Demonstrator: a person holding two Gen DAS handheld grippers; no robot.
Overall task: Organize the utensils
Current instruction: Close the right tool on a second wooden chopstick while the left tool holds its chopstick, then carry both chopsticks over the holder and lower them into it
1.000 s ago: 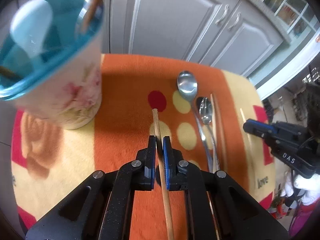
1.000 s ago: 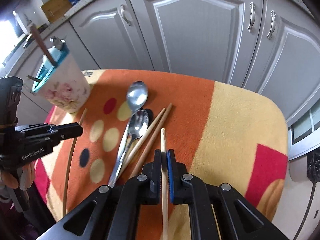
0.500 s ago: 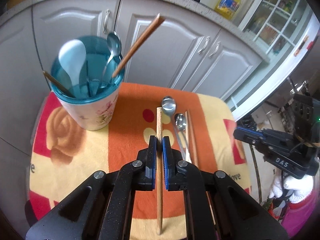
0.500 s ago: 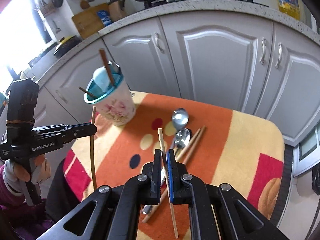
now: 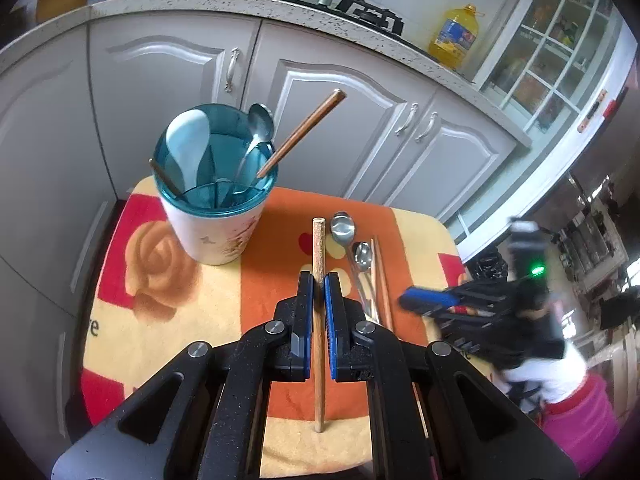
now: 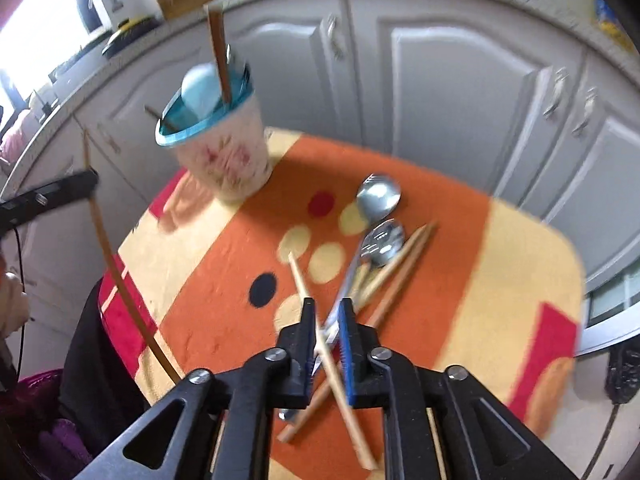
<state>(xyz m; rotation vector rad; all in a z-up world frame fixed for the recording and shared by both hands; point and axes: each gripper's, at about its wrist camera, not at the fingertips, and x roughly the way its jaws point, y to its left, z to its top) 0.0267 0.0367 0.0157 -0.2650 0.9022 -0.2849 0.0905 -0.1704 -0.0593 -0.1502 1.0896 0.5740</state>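
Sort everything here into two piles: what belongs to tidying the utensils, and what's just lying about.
Job: holder cup, left gripper, left-hand chopstick, right gripper, right-hand chopstick, large spoon, small spoon, loose chopstick pair.

Lying about: oil bottle, stove, cabinet doors, patterned cloth.

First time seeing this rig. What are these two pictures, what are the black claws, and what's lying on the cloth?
No robot here: a person holds a hand-held gripper in each hand, each with a fisheye camera looking along its fingers. One picture is from the left hand-held gripper, shut on one chopstick. The other is from the right hand-held gripper, whose jaws stand apart with a second chopstick slanted loosely between them. On the patterned cloth are a utensil cup, two spoons and two more chopsticks.
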